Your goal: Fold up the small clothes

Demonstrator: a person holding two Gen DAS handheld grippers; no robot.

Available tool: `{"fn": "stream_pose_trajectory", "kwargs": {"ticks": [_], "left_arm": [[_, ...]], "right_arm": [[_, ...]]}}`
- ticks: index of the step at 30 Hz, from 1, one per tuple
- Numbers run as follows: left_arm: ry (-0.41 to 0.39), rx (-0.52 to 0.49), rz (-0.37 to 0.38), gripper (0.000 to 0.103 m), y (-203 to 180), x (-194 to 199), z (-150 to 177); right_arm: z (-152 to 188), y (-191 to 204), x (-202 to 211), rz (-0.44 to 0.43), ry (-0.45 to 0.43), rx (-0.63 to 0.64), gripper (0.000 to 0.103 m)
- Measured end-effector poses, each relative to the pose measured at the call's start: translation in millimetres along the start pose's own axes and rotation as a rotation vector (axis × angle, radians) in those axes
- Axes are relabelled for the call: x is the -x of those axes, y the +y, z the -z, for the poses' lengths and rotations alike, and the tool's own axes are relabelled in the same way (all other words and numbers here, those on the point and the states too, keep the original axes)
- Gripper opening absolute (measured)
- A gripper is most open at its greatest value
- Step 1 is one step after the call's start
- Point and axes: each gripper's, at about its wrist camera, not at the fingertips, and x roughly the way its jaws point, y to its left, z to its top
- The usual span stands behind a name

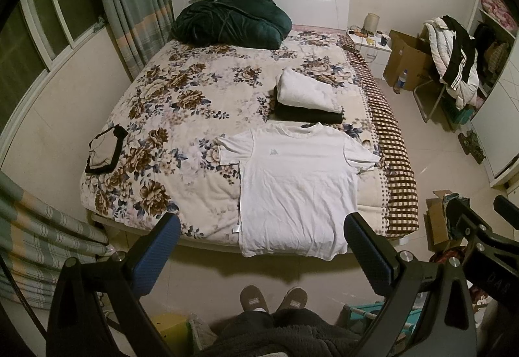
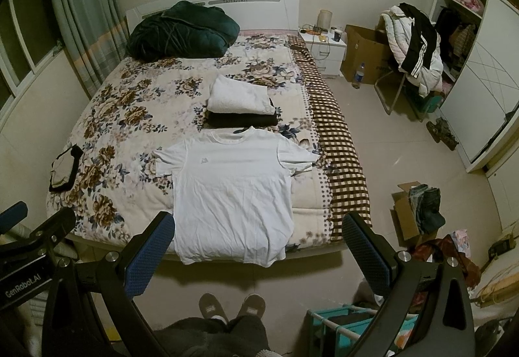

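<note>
T-shirt, white, one, lies flat and unfolded at bed foot edge, hem hanging over, fold not begun; two folded garments stacked behind it, one small dark-trimmed piece far left; left gripper and right gripper both spread wide, empty.

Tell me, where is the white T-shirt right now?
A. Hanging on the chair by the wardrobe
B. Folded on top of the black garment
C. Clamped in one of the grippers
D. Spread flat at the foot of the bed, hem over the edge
D: the white T-shirt lies flat on the bed, both sleeves out, both grippers open and clear of it.
</note>
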Motion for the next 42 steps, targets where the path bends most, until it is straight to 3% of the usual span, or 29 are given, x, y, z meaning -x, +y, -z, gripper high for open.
{"fn": "stream_pose_trajectory", "kwargs": {"ticks": [8, 15, 20, 29, 37, 42], "left_arm": [[0.001, -0.001, 0.002, 0.103, -1, 2, 1], [0.012, 0.0, 0.002, 0.103, -5, 2, 1], [0.016, 0.029, -0.041, 0.103, -8, -23, -6], [0.062, 0.082, -0.196, 0.103, -6, -147, -34], [0.165, 0.071, -0.219, 0.103, -29, -282, -57], [0.231, 0.023, -0.206, 0.103, -59, -403, -73]], "right_arm": [[2, 0, -1, -0.002, -0.001, 0.001, 0.103], [-26, 15, 15, -0.012, 0.013, -0.001, 0.103], [-38, 10, -8, -0.029, 0.052, -0.028, 0.103], [-42, -64, -182, -0.019, 0.197, -0.217, 0.103], [-38, -140, -365, -0.028, 0.288, -0.411, 0.103], [-24, -189, -505, -0.063, 0.321, -0.637, 0.103]]}}
